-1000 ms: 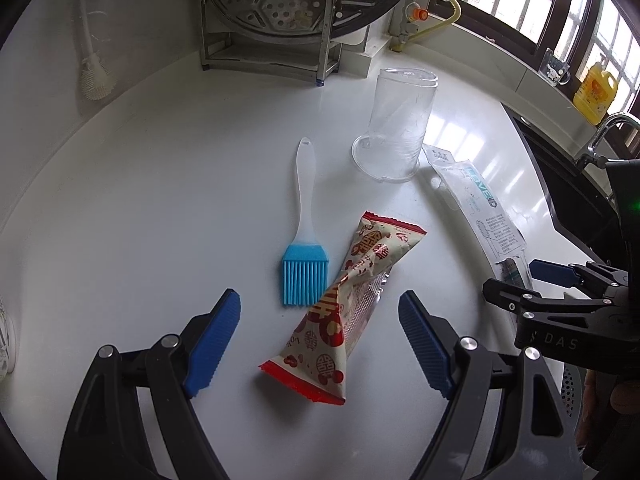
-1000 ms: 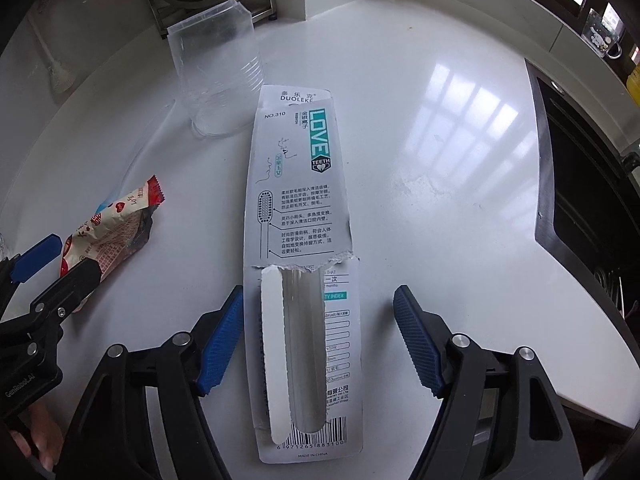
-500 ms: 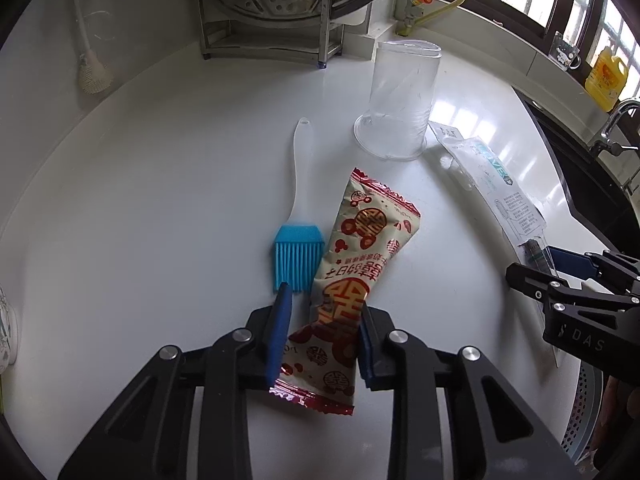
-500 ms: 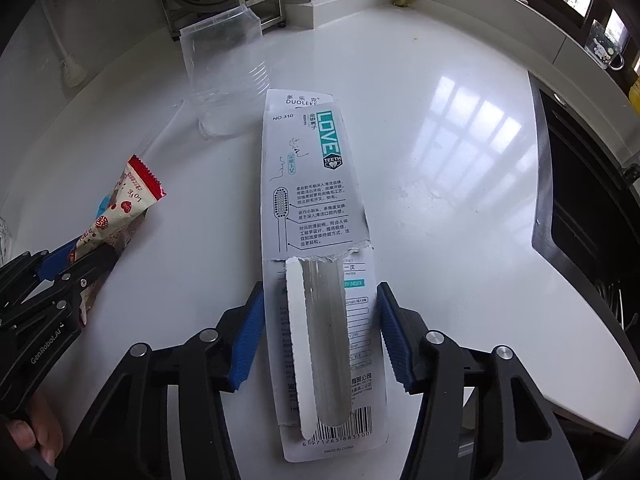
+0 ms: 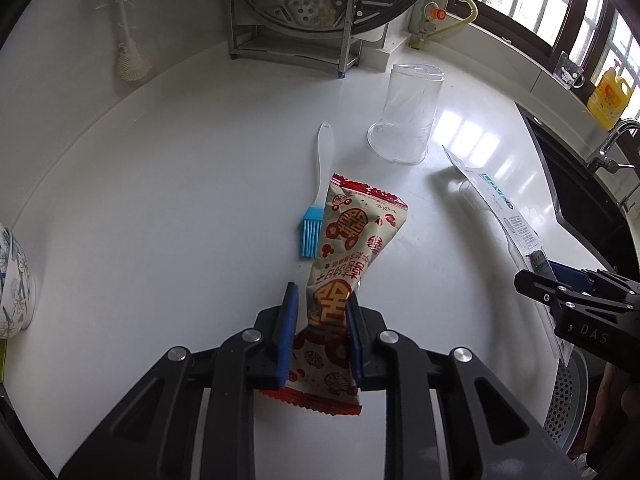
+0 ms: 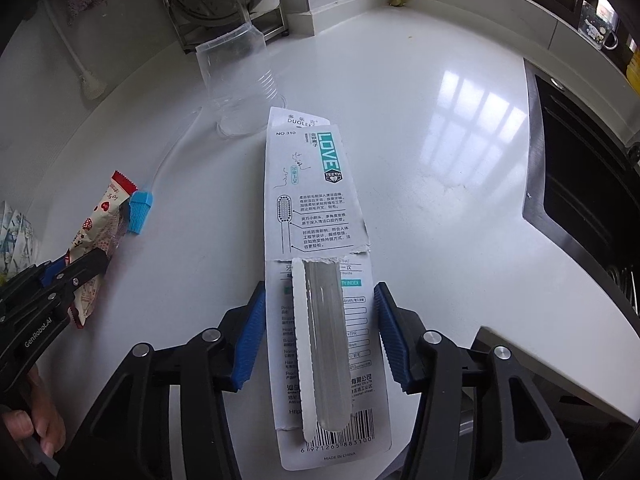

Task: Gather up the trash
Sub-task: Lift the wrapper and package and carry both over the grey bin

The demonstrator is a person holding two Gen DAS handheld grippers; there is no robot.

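Note:
My left gripper (image 5: 321,304) is shut on a red and cream snack wrapper (image 5: 352,240) and holds it lifted off the white counter (image 5: 160,220). The wrapper also shows in the right wrist view (image 6: 96,240). My right gripper (image 6: 320,308) is shut on a torn white toothbrush package (image 6: 312,208), its blue pads pressing the card's two edges; the package is raised above the counter. The package shows edge-on in the left wrist view (image 5: 496,204).
A blue silicone brush (image 5: 316,204) lies on the counter beside an upturned clear plastic cup (image 5: 408,120). A steel rack (image 5: 296,16) stands at the back. A black sink (image 6: 588,184) lies to the right. A patterned bowl (image 5: 12,276) sits at far left.
Both grippers closed from open, the left on the snack wrapper and the right on the toothbrush package. Both items have been lifted off the counter.

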